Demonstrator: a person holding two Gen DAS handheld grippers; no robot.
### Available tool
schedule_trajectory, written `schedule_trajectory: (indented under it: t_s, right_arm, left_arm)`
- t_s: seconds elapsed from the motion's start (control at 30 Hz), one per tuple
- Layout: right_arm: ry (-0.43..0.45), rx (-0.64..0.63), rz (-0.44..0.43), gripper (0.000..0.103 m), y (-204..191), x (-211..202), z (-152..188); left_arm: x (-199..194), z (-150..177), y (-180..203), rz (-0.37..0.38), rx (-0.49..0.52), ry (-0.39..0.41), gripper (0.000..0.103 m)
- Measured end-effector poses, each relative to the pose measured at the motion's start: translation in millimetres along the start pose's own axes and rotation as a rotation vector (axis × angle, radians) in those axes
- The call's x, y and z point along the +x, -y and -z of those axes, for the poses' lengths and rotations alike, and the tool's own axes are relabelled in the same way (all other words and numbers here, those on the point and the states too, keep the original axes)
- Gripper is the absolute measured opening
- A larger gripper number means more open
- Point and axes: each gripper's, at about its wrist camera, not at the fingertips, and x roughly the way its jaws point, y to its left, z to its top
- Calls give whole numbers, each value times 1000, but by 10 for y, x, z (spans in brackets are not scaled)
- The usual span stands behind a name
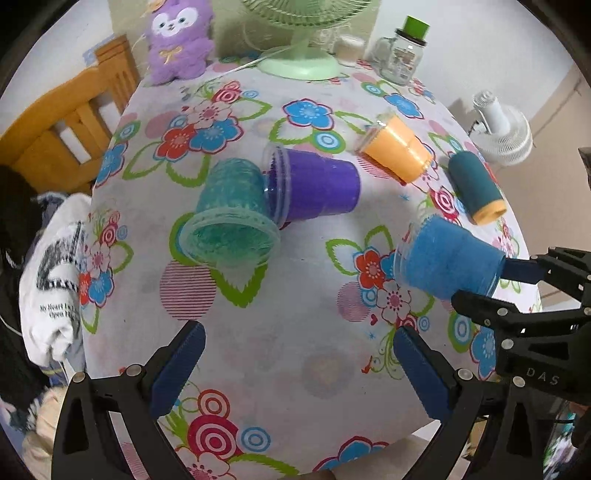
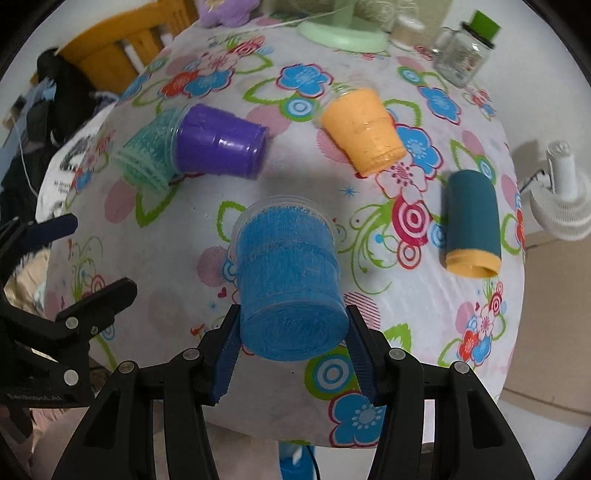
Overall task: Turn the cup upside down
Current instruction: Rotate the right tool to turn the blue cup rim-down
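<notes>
Gripping the blue cup [image 2: 291,284] at its closed base, the right gripper [image 2: 293,341] has both pads pressed against the cup's sides, so its jaws are closed on it. The cup lies roughly horizontal between the jaws, mouth pointing away from the gripper and base toward the camera, held above the floral cloth [image 2: 258,192] (whether its rim touches the cloth cannot be told).

The left gripper [image 1: 299,363] hangs over a bare stretch of cloth with its jaws wide apart and nothing between them. From its view the blue cup [image 1: 447,254] sits ahead and to the right of the jaws, with the right gripper [image 1: 496,282] clamped on its far end.

Beyond the right jaws and to their left, a purple cup [image 2: 221,146] lies on its side, its mouth touching a green cup [image 2: 147,153] that is also tipped over. Ahead and slightly right lies an orange cup [image 2: 364,127] on its side. Farther right, a teal cup [image 2: 471,225] with an orange rim rests on its side, well apart from the others.

At the far edge of the table stand a green fan base [image 2: 343,31] and a glass jar [image 2: 467,51] with a green lid; a purple plush [image 1: 179,40] sits at the far left.
</notes>
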Motion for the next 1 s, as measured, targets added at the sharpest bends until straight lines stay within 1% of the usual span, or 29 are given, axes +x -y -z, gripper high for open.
schedule_trajectory:
  t_s: [0.17, 0.33, 0.57, 0.8, 1.0]
  right_arm:
    - [-63, -44, -9, 57, -54, 51, -93]
    - [-121, -119, 19, 57, -100, 78, -136]
    - [-204, -210, 44, 57, -170, 184, -190]
    - [-212, -239, 65, 57, -253, 240, -362]
    - [-215, -259, 50, 57, -376, 318, -470]
  left_arm:
    - [20, -30, -68, 1, -20, -2, 103]
    - [54, -65, -134, 14, -44, -3, 103]
    - [138, -108, -154, 37, -48, -10, 103]
    - [232, -126, -178, 41, -33, -28, 103]
    - [235, -131, -314, 43, -73, -22, 103]
